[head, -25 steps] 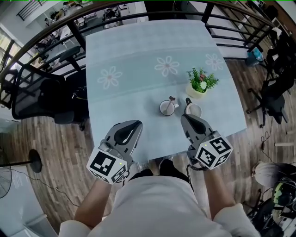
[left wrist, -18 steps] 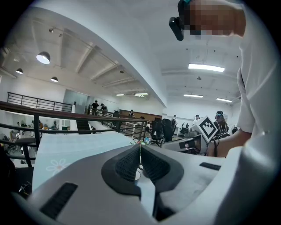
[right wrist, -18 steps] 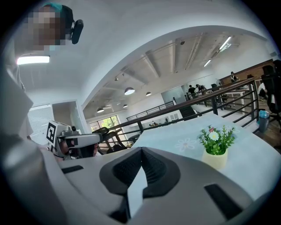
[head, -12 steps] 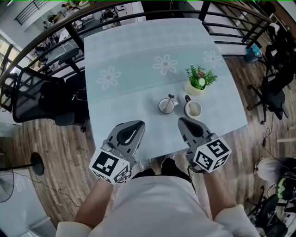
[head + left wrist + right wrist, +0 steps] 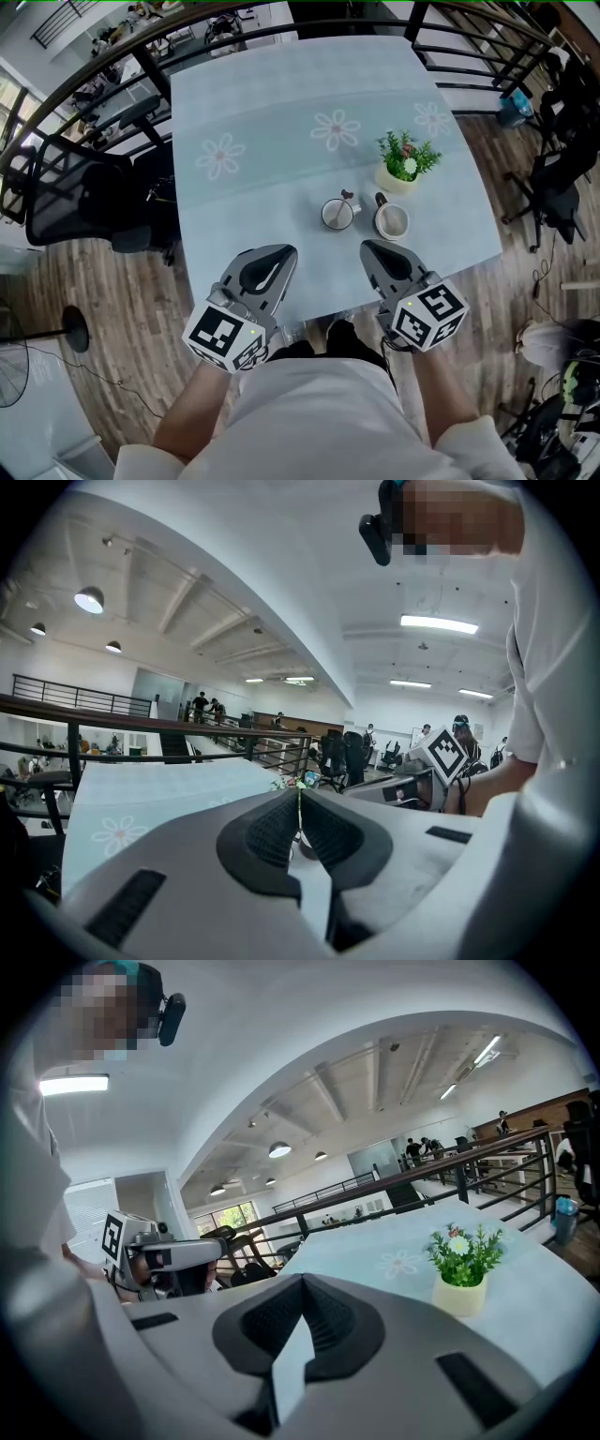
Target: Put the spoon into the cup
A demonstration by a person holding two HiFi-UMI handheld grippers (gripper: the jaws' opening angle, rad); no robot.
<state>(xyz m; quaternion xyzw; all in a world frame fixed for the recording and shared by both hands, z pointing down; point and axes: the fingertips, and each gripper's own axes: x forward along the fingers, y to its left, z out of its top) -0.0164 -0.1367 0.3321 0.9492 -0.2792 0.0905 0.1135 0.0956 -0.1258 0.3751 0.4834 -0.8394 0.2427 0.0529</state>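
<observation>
Both grippers hover over the near edge of the table (image 5: 281,112), apart from everything on it. The left gripper (image 5: 279,255) has its jaws pressed together, with only a hairline slit between the pads and nothing in it. The right gripper (image 5: 372,248) is closed the same way and empty.

Past them, on the right half of the table, two cups stand side by side, close but not touching as far as can be seen. The left cup (image 5: 337,215) has a small piece sticking up at its far rim. It looks like the handle of the spoon (image 5: 347,196) resting inside, though it is too small to be sure. The right cup (image 5: 392,222) shows a pale inside and a dark stub at its far-left rim; whether that is its handle cannot be told. Just behind it sits a potted plant (image 5: 405,165).

In each gripper's own view the grey body blocks both cups. The right gripper view shows only the plant, and the left gripper view shows just its leaf tips above the jaw line
</observation>
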